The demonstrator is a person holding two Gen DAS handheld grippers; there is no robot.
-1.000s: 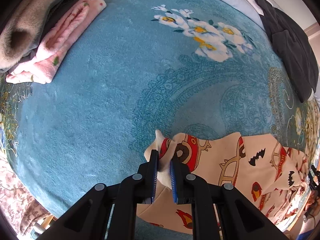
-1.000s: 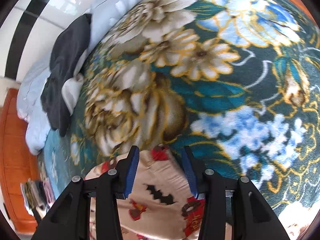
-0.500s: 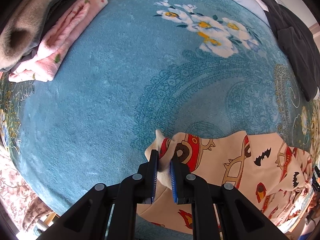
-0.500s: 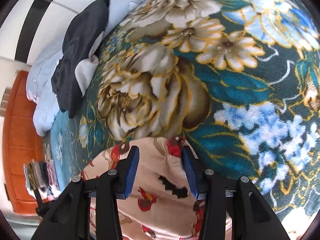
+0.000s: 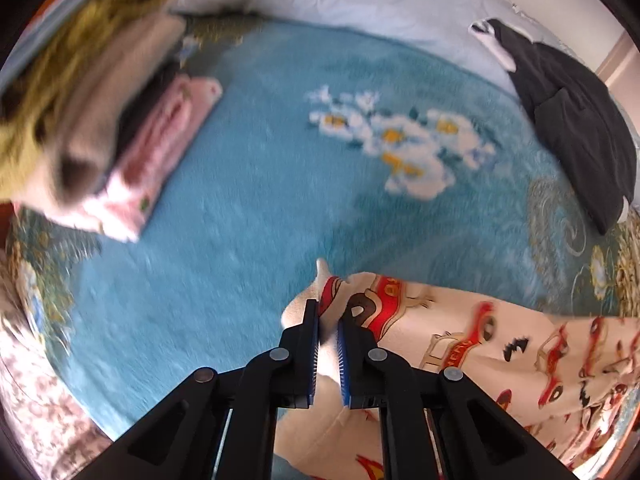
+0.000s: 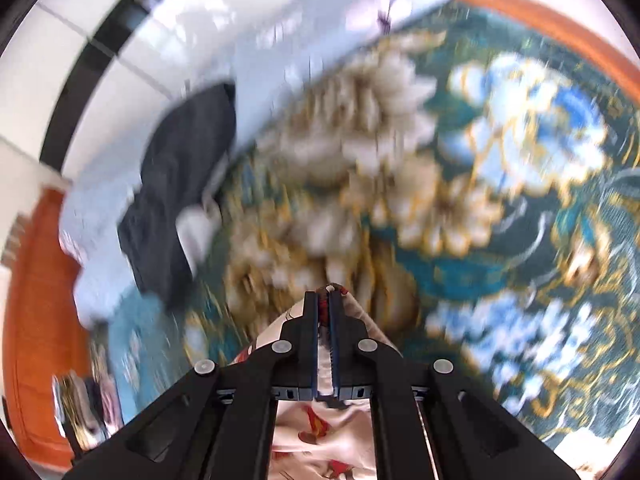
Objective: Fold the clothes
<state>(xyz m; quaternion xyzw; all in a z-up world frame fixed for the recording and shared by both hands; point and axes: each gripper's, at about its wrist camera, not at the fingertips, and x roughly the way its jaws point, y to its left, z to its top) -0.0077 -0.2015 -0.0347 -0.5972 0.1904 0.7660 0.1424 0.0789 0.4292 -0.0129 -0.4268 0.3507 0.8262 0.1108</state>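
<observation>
Two corners pinched | my left gripper and right gripper each clench the car-print garment | it drapes just above the floral blanket | advice: lift evenly, keep the edge taut | far off, a folded pile and dark garment

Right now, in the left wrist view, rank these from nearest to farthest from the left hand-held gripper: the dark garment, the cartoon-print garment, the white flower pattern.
1. Cartoon-print garment: pinched in the left hand-held gripper.
2. White flower pattern: mid-blanket, ahead.
3. Dark garment: far right, at the blanket's edge.
</observation>
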